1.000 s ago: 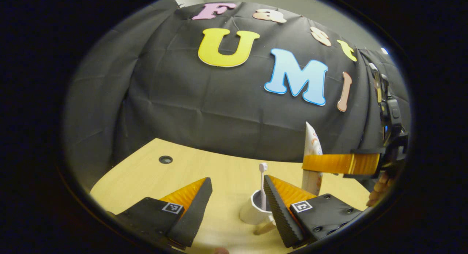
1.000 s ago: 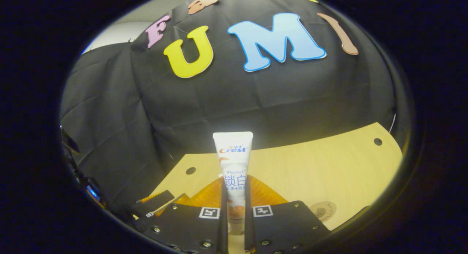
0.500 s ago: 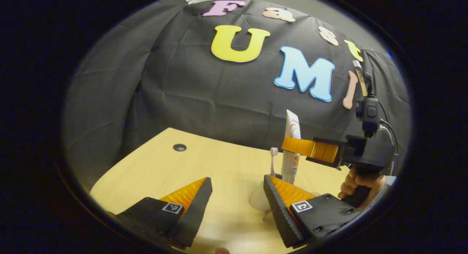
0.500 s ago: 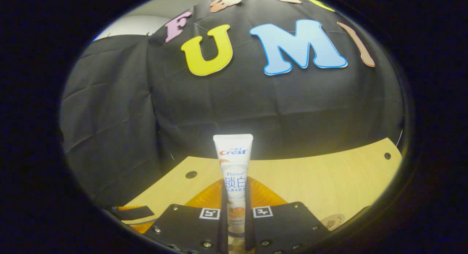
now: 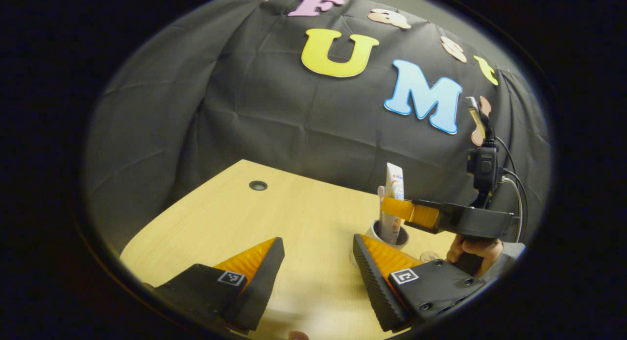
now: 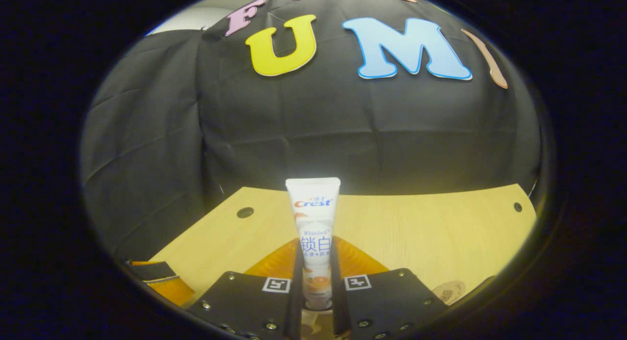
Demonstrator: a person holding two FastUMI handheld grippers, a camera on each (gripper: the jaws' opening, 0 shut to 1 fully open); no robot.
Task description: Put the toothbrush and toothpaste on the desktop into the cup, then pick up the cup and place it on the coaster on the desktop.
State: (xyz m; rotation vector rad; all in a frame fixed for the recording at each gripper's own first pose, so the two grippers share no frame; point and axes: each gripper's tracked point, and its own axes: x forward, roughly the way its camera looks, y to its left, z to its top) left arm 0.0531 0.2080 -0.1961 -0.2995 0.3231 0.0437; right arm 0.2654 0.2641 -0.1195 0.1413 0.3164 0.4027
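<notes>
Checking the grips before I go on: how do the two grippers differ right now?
The right gripper is shut on the toothpaste, holding it upright with its lower end in the cup; the left gripper is open and holds nothing. In the left gripper view, the right gripper sits over the cup, while the left hangs back from it, above the desk. Both point toward the booth wall.

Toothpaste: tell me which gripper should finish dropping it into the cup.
Right. The right gripper is shut on the toothpaste, held upright with its lower end at the cup, where the toothbrush stands. The left gripper is open, holding nothing.
</notes>
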